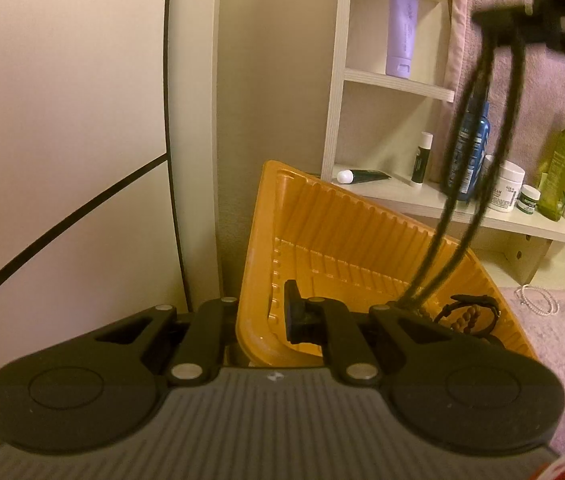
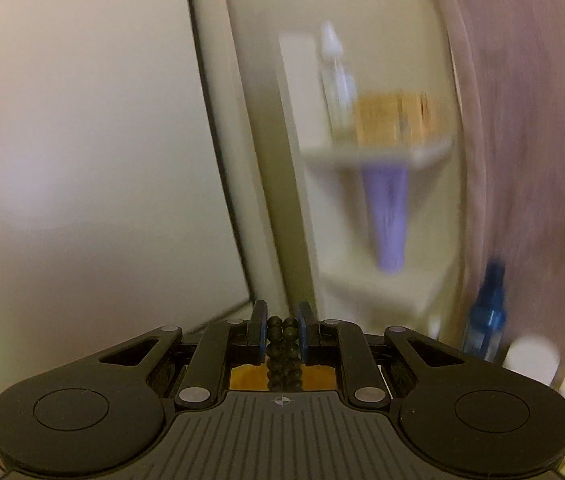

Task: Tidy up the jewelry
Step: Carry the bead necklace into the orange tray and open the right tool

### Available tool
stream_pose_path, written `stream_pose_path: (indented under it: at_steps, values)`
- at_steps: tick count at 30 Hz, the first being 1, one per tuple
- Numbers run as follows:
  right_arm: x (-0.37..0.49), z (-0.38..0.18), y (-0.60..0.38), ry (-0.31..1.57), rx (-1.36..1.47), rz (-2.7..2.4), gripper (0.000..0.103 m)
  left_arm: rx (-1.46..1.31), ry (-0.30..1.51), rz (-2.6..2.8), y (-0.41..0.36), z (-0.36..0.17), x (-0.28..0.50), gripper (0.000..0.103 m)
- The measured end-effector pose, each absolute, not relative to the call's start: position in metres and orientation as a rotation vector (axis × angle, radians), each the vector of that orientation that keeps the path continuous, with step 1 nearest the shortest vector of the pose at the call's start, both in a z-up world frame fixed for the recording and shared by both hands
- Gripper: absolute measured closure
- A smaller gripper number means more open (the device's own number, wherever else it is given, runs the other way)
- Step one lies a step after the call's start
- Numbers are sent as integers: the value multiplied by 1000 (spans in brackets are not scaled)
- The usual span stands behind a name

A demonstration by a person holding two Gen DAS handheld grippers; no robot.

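Right gripper pinched on long dark beaded necklace, dangling into ribbed orange plastic tray. Left gripper clamps tray's rim at 6 o'clock. Brown bead bracelet already in tray; white pearl strand at 3 o'clock still outside.

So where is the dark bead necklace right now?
The dark bead necklace is pinched in the right gripper; in the left wrist view it hangs down into the orange tray.

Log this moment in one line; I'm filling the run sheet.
left gripper: shut on tilted orange plastic tray | right gripper: shut on dark beaded necklace, strands dangling into tray
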State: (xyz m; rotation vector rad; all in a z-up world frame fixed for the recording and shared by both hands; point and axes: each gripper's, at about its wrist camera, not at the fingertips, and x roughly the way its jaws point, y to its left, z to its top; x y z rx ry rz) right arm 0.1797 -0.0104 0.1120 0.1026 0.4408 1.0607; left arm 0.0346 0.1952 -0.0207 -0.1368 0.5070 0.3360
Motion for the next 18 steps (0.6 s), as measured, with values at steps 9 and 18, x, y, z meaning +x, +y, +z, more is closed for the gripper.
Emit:
stream_pose_path:
  at_steps: [9, 18]
  values:
    - [187, 29, 16, 670, 84, 1060, 88, -134, 511, 337, 195, -21, 36, 93]
    - [182, 5, 31, 692, 31, 1068, 87, -135, 519, 340, 195, -22, 39, 93]
